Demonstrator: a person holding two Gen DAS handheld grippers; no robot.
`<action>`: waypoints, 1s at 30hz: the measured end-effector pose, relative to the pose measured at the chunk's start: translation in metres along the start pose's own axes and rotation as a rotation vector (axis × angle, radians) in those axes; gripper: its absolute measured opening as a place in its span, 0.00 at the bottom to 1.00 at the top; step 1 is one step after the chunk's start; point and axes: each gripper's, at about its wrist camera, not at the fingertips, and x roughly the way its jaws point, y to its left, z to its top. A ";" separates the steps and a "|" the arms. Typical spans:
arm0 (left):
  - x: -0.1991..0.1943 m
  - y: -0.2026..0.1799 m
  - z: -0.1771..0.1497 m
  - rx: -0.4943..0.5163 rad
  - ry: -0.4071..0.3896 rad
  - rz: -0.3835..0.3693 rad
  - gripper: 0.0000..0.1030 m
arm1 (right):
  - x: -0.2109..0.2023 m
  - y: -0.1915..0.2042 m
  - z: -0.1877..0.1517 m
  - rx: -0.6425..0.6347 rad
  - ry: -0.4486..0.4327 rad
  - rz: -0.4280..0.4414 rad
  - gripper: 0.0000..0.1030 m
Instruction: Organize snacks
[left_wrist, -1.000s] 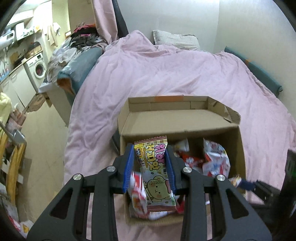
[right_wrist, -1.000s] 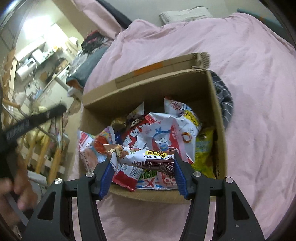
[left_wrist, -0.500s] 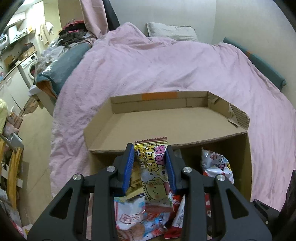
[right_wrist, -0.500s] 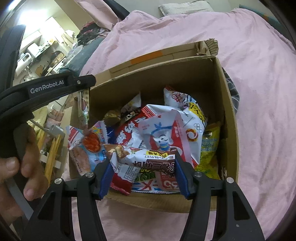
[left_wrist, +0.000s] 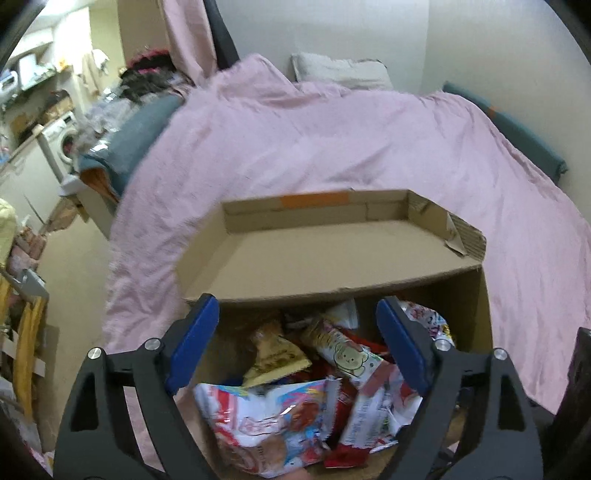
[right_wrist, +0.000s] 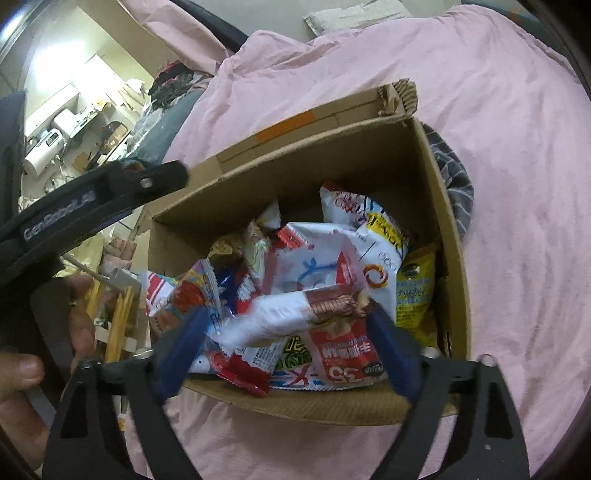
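Observation:
An open cardboard box sits on the pink duvet, heaped with snack packets. My left gripper hangs over the box's near side, its jaws opening and nothing between the blue pads. The yellow bear packet lies loose on the heap below them. My right gripper is over the near rim, its jaws also opening. A white and brown wrapped packet lies blurred and tilted between its pads, slipping onto the heap. The left gripper's black arm and a hand show at the left of the right wrist view.
The pink duvet spreads all round the box, with a pillow at the wall. A grey striped cloth lies against the box's right side. A washing machine and cluttered shelves stand off the bed's left edge.
Both grippers have opened. The bear packet has dropped from the left gripper onto the heap. The right gripper's packet has come loose and tilted downward.

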 end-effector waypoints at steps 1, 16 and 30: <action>-0.005 0.002 0.000 0.006 -0.015 0.020 0.83 | -0.004 0.000 0.001 -0.004 -0.014 -0.013 0.98; -0.059 0.034 -0.035 -0.042 -0.100 0.055 0.83 | -0.074 0.012 -0.008 -0.025 -0.187 -0.003 1.00; -0.104 0.068 -0.109 -0.094 -0.122 0.033 1.00 | -0.106 0.031 -0.052 -0.072 -0.219 -0.050 1.00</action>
